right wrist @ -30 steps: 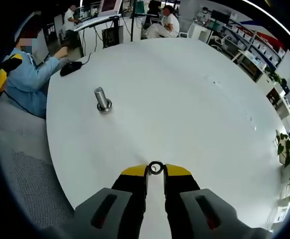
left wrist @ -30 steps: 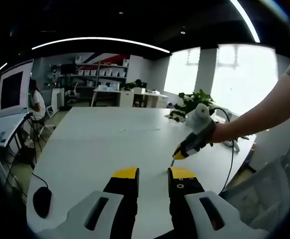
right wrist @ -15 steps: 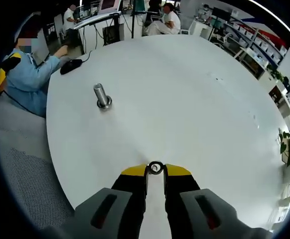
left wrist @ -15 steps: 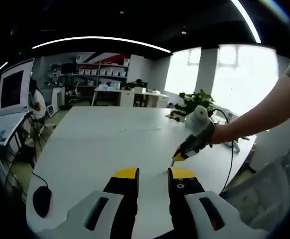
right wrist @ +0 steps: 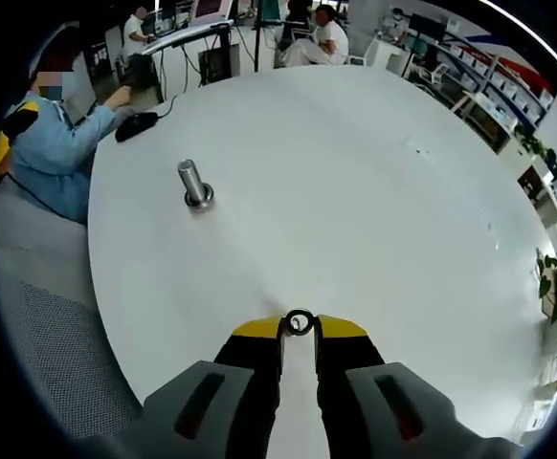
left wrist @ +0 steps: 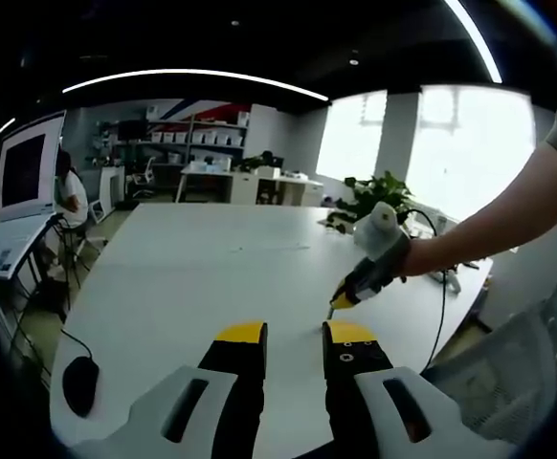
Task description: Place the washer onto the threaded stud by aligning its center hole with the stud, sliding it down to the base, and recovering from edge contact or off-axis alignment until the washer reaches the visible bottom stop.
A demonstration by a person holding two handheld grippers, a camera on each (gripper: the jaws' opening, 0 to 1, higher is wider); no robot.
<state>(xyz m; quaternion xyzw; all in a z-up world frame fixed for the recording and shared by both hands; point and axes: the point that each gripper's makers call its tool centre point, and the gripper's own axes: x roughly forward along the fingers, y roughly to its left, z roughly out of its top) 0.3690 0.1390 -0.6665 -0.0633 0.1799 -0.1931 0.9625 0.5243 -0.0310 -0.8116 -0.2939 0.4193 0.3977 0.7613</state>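
The right gripper (right wrist: 299,330) is pinching the washer (right wrist: 300,323) at its jaw tips; the threaded stud (right wrist: 194,185) is standing upright, far-left and well apart. The left gripper (left wrist: 293,335) is waiting with jaws spread (holding nothing).

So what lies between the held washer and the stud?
Bare white table, seen in the right gripper view: the right gripper holds the washer, and nothing sits between it and the stud.

In the right gripper view, the threaded stud (right wrist: 194,185) stands on the table (right wrist: 355,191) at about ten o'clock from the washer (right wrist: 300,323). A computer mouse (right wrist: 137,126), seemingly at the table's edge, lies beyond the stud at eleven o'clock.
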